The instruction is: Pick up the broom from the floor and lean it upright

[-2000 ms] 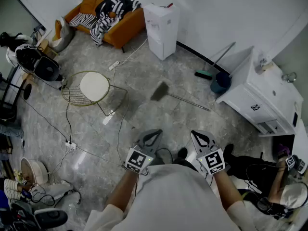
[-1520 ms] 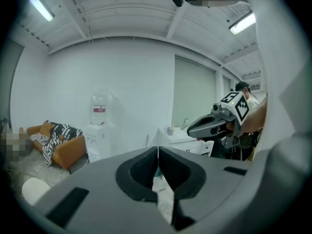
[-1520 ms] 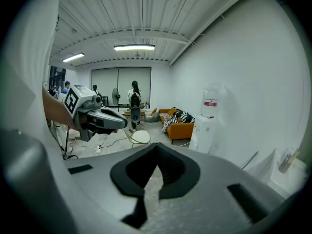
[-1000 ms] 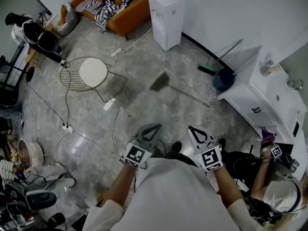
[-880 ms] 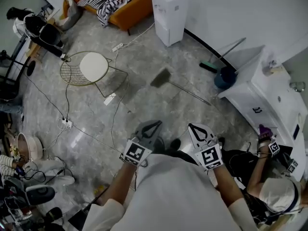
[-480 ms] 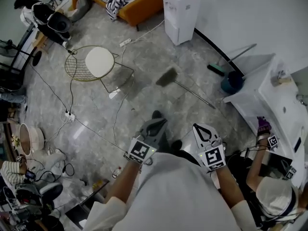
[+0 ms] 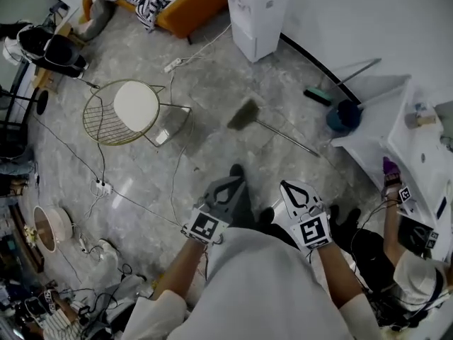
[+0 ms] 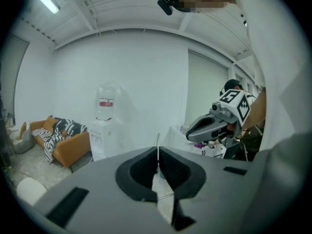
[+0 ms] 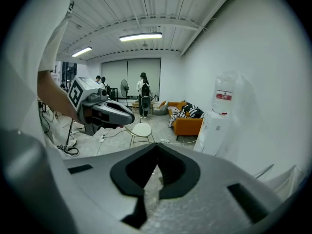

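Over the floor, the left gripper and the right gripper, 2 claws pressed together, hold nothing; the broom lies flat, well apart from both.

No legible words, numbers or brands anywhere.
Red-and-white label on the water bottle atop the white water dispenser, print too small to read in the left gripper view and no clearer in the right gripper view; black-and-white square markers, coded patterns rather than letters or digits, on the left cube of the left gripper and on the right cube of the right gripper; nothing else printed and readable.
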`<state>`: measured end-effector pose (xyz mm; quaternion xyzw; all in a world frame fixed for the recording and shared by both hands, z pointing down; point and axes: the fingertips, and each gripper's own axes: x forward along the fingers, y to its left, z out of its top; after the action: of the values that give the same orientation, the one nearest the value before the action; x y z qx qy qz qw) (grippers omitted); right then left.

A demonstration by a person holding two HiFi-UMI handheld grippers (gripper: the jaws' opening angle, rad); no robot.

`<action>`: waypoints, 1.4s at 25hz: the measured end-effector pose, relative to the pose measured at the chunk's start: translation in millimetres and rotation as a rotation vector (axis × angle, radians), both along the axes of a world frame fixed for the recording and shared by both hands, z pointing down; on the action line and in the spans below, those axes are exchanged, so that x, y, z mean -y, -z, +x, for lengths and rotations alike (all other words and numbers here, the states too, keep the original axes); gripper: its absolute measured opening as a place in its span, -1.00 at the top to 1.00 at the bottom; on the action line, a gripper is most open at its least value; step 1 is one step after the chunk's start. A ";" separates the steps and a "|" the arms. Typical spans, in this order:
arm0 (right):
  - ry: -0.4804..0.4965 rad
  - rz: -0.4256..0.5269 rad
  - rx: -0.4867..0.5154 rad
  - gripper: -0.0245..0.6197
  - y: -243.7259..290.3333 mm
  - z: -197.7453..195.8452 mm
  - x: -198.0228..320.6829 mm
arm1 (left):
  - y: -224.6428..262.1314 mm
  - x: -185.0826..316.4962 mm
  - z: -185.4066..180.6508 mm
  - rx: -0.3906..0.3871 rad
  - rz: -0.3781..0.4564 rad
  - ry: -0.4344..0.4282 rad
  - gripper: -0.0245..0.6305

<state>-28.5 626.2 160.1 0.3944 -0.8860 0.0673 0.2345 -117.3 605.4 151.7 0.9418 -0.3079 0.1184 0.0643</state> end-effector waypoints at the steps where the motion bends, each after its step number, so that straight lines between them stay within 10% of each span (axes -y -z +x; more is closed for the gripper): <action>1: -0.008 -0.003 0.002 0.92 -2.9 -3.5 13.9 | -2.0 13.5 -2.4 0.008 -0.004 -0.011 0.89; 16: -0.051 -0.086 -0.054 0.92 -62.2 -55.0 163.6 | -65.1 170.7 -56.5 0.053 -0.040 -0.096 0.89; 35: 0.173 -0.204 -0.064 0.92 -210.5 -60.5 286.7 | -202.5 270.7 -59.0 0.043 -0.150 0.218 0.89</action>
<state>-89.1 339.6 370.6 0.2926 -0.8972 0.1239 0.3066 -176.3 334.7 354.2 0.8926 -0.4000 0.1535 0.1406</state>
